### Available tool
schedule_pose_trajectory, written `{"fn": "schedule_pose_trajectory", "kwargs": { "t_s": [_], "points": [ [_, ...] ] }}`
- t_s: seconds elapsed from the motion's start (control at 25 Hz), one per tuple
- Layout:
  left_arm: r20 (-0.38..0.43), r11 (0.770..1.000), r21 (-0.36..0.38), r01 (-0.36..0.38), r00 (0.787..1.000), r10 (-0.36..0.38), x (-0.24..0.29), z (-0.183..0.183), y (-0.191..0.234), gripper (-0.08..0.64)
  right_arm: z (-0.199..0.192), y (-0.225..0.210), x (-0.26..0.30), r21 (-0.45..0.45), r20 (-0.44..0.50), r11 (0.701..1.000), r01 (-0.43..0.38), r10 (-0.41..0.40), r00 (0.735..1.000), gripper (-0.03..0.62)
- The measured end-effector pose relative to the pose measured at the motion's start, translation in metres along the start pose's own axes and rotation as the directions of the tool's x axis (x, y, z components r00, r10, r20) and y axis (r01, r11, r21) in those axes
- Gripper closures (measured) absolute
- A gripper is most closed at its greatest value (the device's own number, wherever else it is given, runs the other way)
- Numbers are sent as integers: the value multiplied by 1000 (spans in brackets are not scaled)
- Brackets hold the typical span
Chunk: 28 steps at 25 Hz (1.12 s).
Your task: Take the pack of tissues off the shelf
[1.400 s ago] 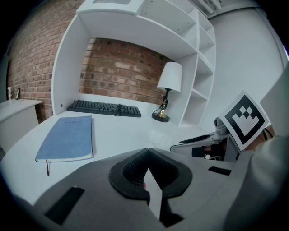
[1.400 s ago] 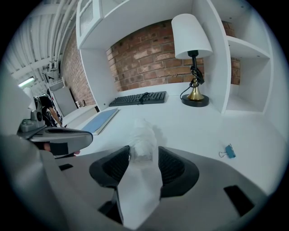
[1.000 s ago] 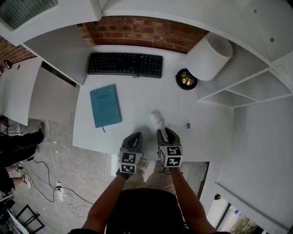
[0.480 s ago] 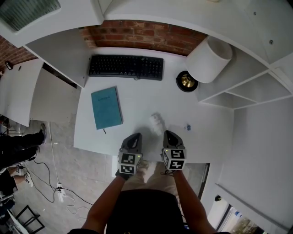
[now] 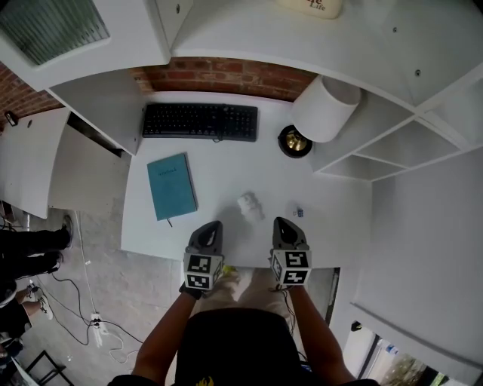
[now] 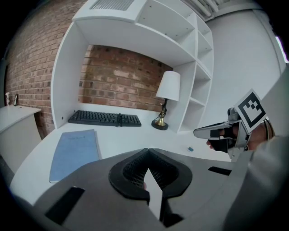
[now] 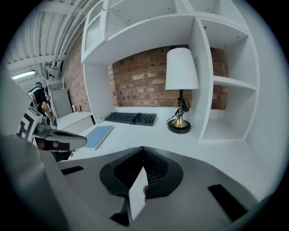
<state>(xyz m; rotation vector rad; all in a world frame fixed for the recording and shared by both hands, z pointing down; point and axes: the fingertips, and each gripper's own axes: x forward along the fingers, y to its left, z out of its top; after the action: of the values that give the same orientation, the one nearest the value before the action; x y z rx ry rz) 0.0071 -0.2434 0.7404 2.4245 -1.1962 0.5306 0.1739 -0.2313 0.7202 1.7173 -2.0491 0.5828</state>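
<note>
head view: left gripper [image 5: 207,235] and right gripper [image 5: 287,231] sit side by side over the near edge of the desk [image 5: 226,162], both pointing to 12 o'clock, touching nothing

jaws: the left gripper view shows my left pads closed together with nothing between them; the right gripper view shows the same on the right, pads met and empty

target: pack of tissues [image 5: 313,6], or so i take the cream thing with dark print on the upper shelf [image 5: 249,34]; the top edge of the head view cuts it, so too little shows to be sure; neither gripper view catches it

key relation: from the right gripper the pack lies at about 12 o'clock, a touch toward 1; from the left gripper it lies nearer 1 o'clock and further off, so the right hand is the nearer one; the pack is well apart from both, beyond the lamp [image 5: 324,109]; the part in view runs 9-to-3 along the shelf, full long axis not readable

also on the desk: keyboard [image 5: 200,121] at 12 o'clock, blue notebook [image 5: 172,186] at 11 o'clock of the left gripper, a white crumpled bit [image 5: 249,205] ahead and between the grippers, a small blue thing [image 5: 297,213] just ahead of the right one

judgement: pack not yet taken; the right jaws need to open before any grip, and the lamp shade stands close to the line of reach, so a knock there is the risk
</note>
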Motion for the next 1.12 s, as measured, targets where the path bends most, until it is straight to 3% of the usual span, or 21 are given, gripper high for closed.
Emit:
{"fn": "schedule_pose_trajectory", "kwargs": {
  "t_s": [0.2, 0.56, 0.68, 0.8, 0.88, 1.12],
  "points": [
    [53, 994, 107, 9, 998, -15, -25, 54, 9, 543, 47, -14, -36, -19, 89, 999, 37, -35, 995, 589],
    [188, 988, 145, -60, 982, 32, -86, 148, 14, 543, 122, -45, -110, 3, 243, 991, 133, -130, 961, 589],
    [245, 978, 189, -86, 969, 38, -116, 180, 9, 543, 152, -55, -140, 30, 309, 987, 155, -157, 938, 589],
    [297, 972, 211, -104, 954, 38, -132, 201, 13, 543, 183, -59, -160, 121, 364, 984, 131, -167, 916, 589],
    [296, 971, 205, -121, 953, 57, -124, 208, 24, 543, 205, -56, -167, 169, 413, 980, 103, -165, 896, 590],
    [400, 981, 147, -130, 915, 61, -132, 246, 19, 543, 231, -42, -184, 94, 465, 988, 125, -155, 872, 589]
  ]
}}
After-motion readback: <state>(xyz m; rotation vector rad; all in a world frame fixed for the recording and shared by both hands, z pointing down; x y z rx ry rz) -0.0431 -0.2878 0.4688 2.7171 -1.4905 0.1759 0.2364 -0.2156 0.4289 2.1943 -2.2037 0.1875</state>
